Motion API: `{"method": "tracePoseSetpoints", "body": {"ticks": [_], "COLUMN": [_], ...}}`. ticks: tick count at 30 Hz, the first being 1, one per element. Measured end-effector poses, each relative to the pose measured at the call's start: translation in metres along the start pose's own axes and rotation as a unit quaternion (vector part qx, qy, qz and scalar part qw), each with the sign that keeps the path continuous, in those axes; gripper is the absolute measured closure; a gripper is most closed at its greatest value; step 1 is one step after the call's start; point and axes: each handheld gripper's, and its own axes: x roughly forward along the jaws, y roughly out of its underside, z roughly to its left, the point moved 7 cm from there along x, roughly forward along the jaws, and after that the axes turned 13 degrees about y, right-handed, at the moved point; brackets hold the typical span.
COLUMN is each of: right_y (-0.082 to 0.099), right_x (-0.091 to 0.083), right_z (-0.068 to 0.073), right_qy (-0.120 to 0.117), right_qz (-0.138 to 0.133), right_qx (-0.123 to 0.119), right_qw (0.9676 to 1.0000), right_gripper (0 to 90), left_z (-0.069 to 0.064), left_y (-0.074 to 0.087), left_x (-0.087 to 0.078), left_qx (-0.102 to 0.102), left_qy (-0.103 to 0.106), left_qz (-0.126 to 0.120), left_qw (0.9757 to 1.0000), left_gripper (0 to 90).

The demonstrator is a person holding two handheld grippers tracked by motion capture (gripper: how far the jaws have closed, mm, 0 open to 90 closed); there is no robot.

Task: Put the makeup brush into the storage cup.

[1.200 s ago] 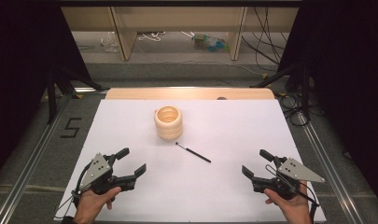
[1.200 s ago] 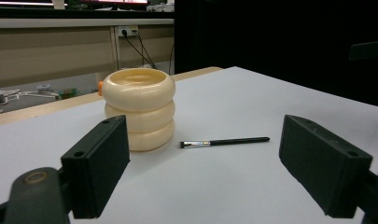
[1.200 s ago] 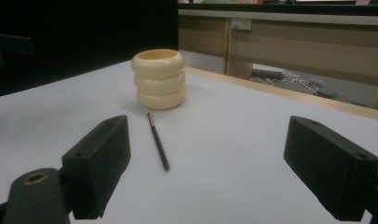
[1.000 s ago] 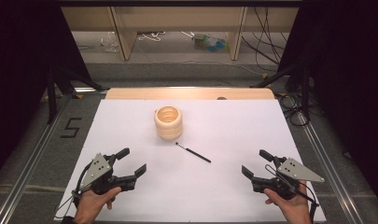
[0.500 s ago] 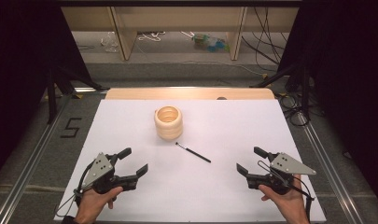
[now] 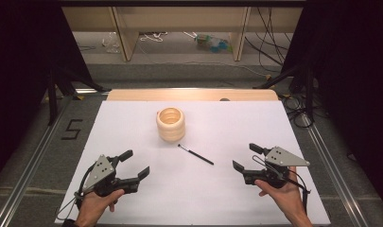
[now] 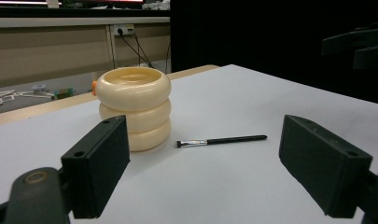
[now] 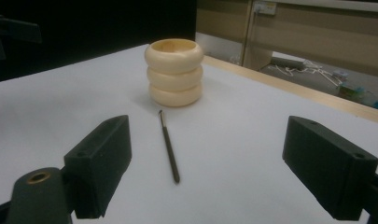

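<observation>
A cream ribbed holder [image 6: 170,124] shaped like three stacked rings stands upright on the white table [image 6: 132,118], open at the top; it shows in the left gripper view [image 7: 133,107] and the right gripper view [image 8: 174,71]. A thin black brush [image 6: 195,154] lies flat just in front and to the right of it [image 7: 221,140] [image 8: 169,146]. My left gripper [image 6: 134,164] is open near the front left, empty. My right gripper [image 6: 243,156] is open at the front right, empty, a hand's length from the brush handle.
A wooden strip [image 6: 192,94] runs along the table's far edge. Beyond it stand cabinet legs [image 6: 124,32] with cables and clutter on the floor. Metal rails [image 6: 331,161] flank the table. A "5" mark [image 6: 71,129] lies on the floor at left.
My right gripper has slid left and a little forward, toward the brush. The left gripper has held still. Holder and brush have not moved.
</observation>
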Motion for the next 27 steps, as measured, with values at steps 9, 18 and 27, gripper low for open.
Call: {"method": "tracePoseSetpoints", "body": {"ticks": [9,18,27], "right_y": [-0.003,-0.012,-0.025], "right_x": [0.012,0.027,0.044], "right_z": [0.007,0.017,0.026], "right_qy": [-0.022,-0.039,-0.052], "right_qz": [0.027,0.042,0.071], "right_qx": [-0.013,-0.037,-0.058], "right_qw": [0.9993,0.9977,0.9945], "right_gripper": [16.6,15.9,15.8], "left_z": [0.000,-0.001,-0.001], "left_y": [0.000,0.001,0.001], "left_x": [0.000,0.000,0.001], "left_qx": [0.000,0.001,0.005], "left_qy": [-0.001,0.001,0.002], "left_qz": [0.001,0.003,0.005], "left_qw": [1.0000,1.0000,1.0000], "left_gripper": [16.1,16.1,16.2]}}
